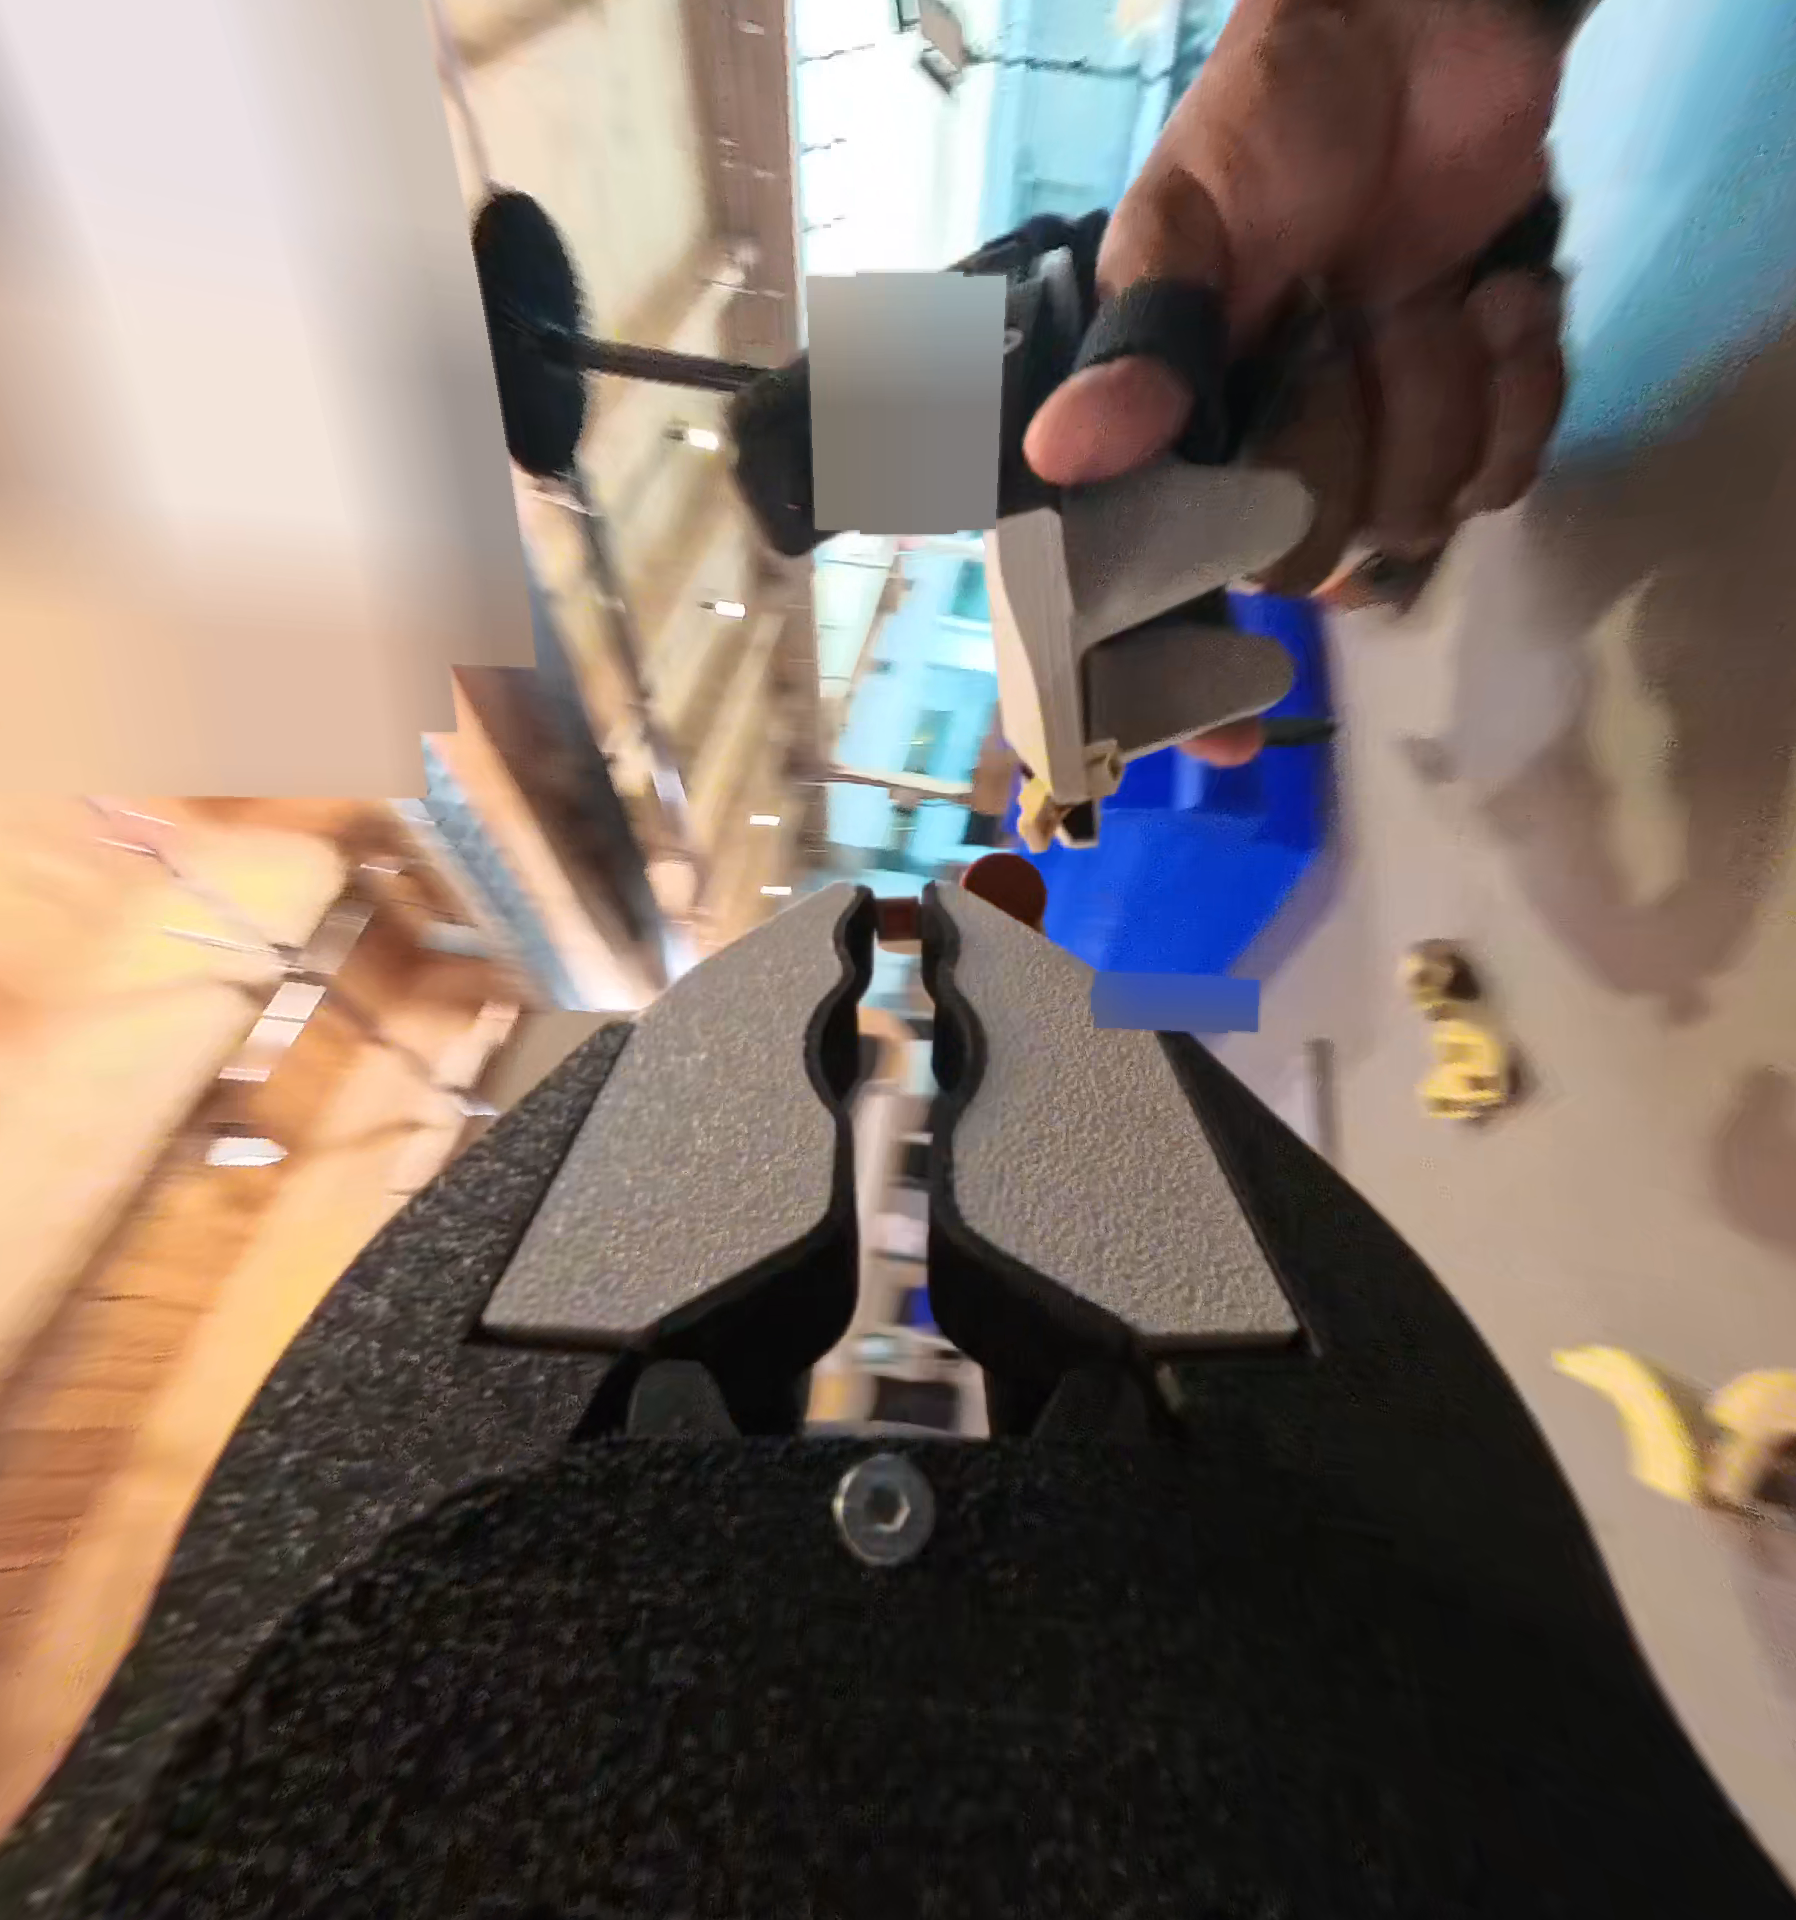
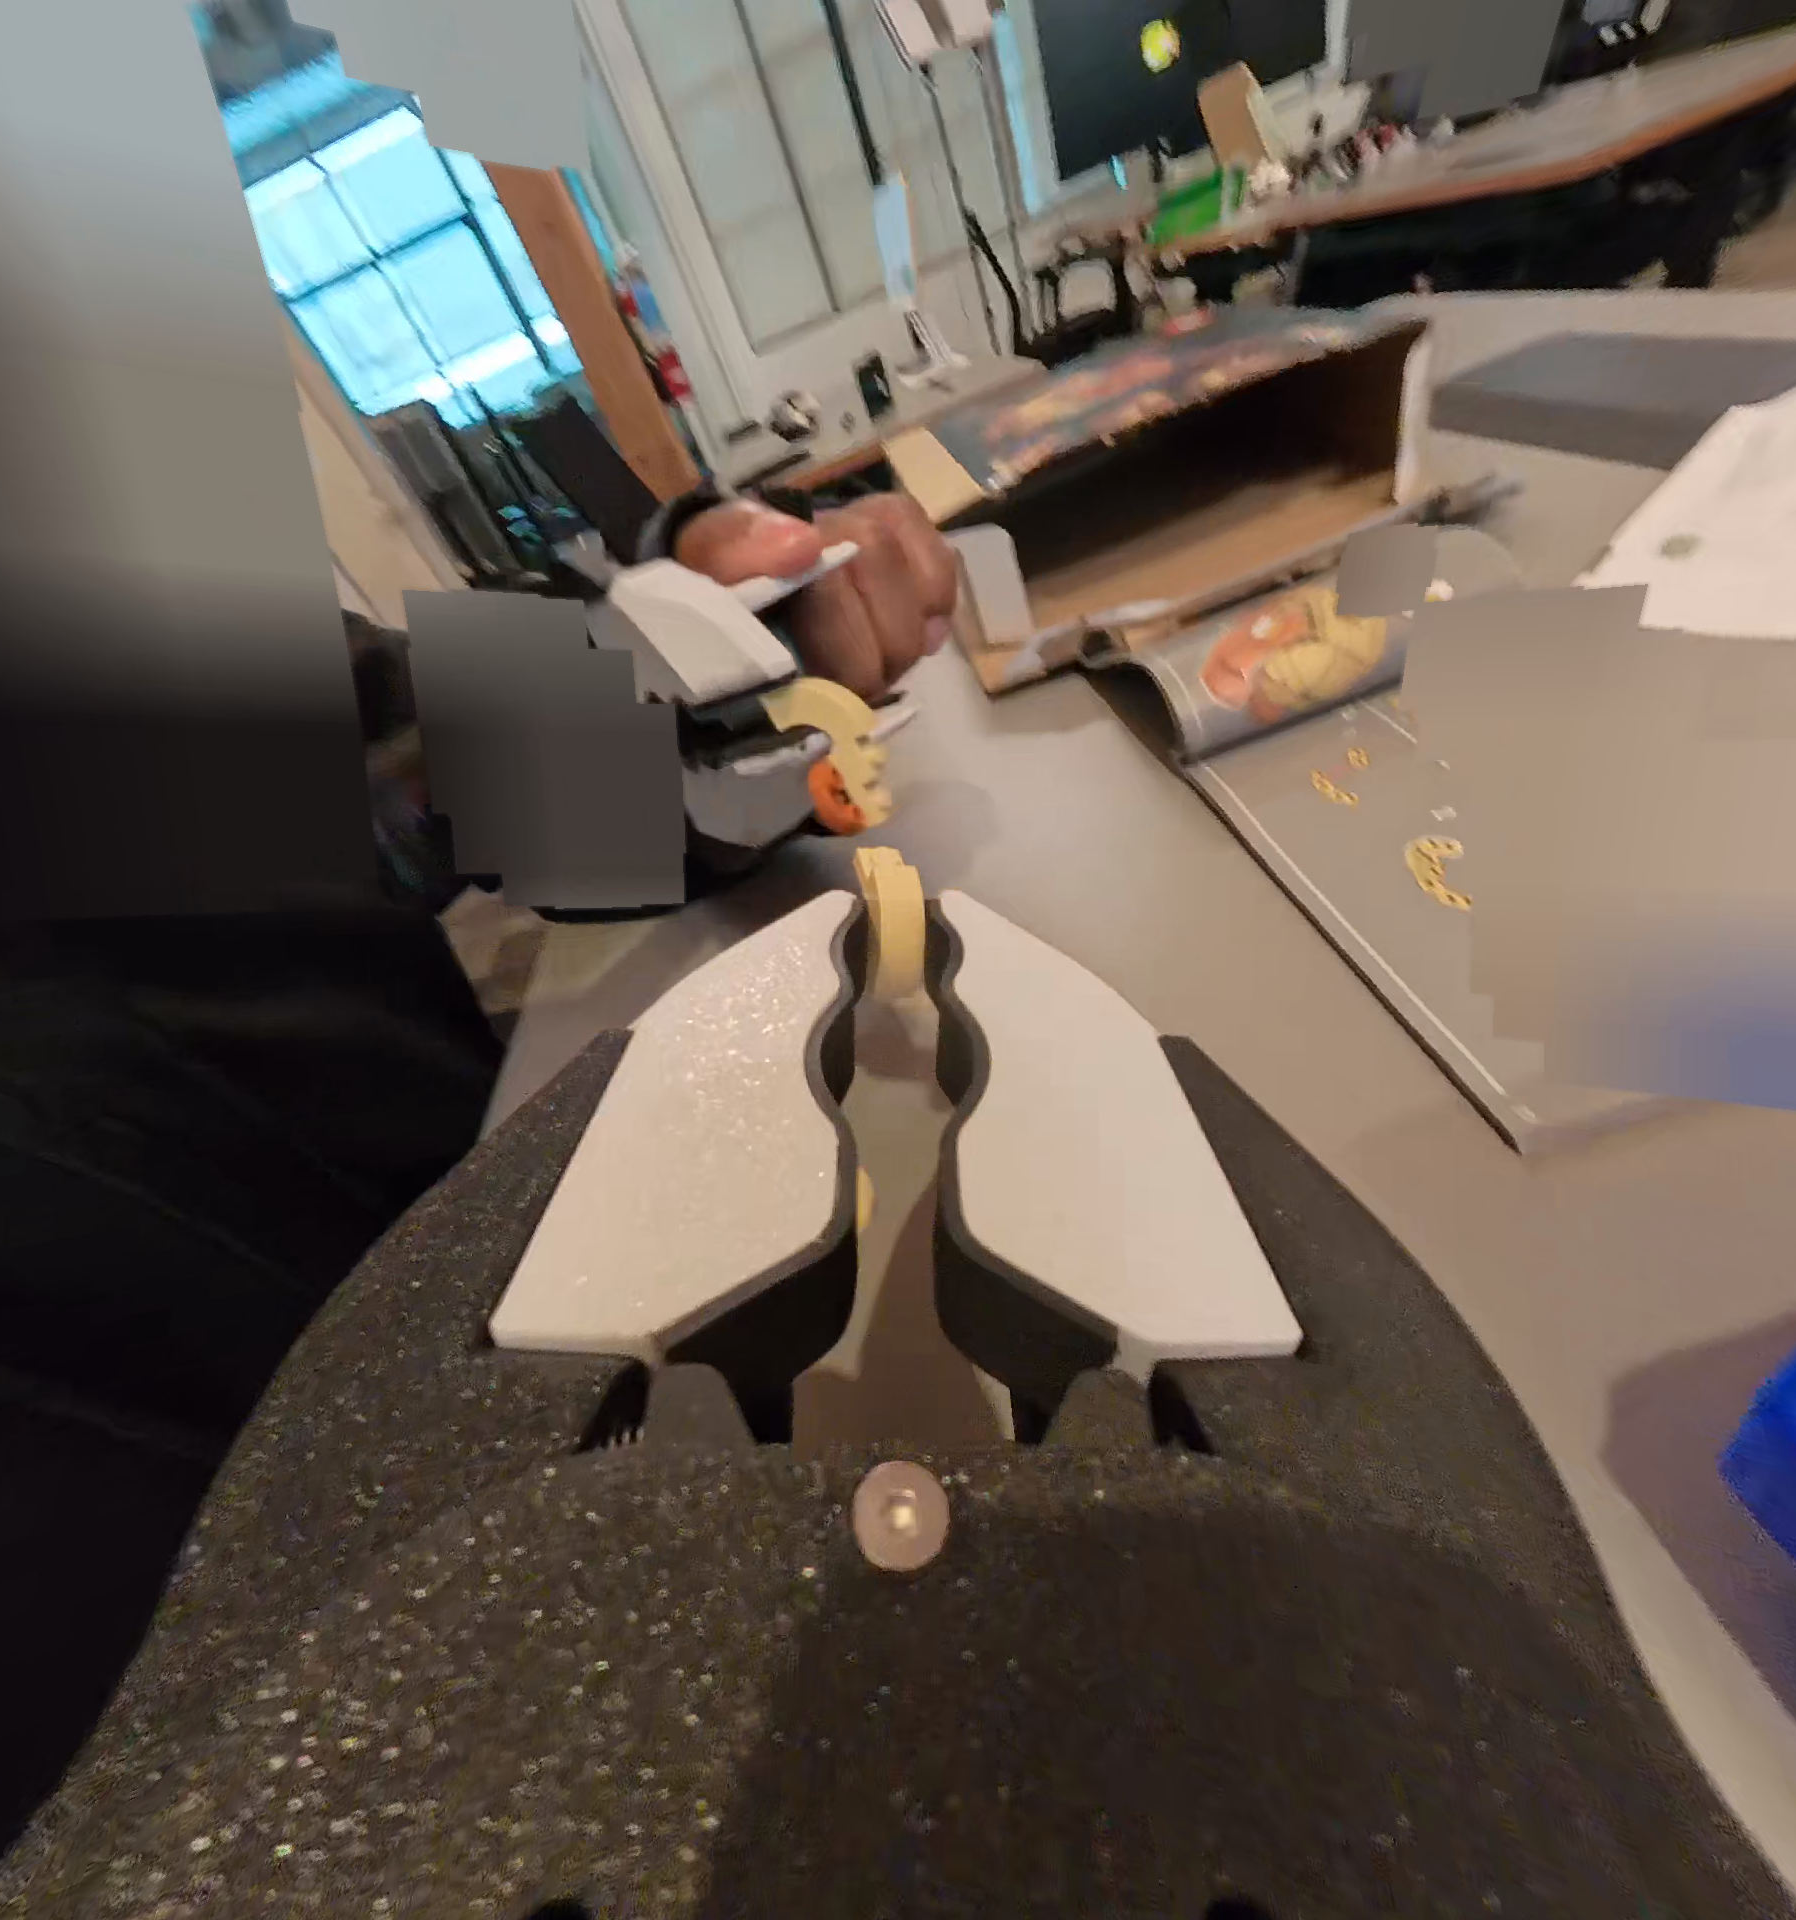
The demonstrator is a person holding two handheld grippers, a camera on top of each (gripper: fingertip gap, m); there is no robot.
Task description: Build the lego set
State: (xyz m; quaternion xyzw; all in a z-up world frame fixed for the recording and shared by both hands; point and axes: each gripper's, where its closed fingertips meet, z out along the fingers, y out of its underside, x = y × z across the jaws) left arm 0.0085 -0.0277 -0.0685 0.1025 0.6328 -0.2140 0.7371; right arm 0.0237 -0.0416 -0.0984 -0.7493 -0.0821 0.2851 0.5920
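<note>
Right wrist view: right gripper point(image 2: 899, 914) clamps a tan curved piece point(image 2: 896, 940) edge-on, just short of the left gripper point(image 2: 852, 769), itself closed on a tan-and-orange assembly point(image 2: 840, 764) above the grey table point(image 2: 1133, 935).

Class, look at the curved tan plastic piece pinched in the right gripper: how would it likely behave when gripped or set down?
The curved tan piece keeps its arc between the right gripper pads, so probably stiff. It looks thin and small, so likely light. Stood on its narrow edge, it would probably tip flat.
</note>
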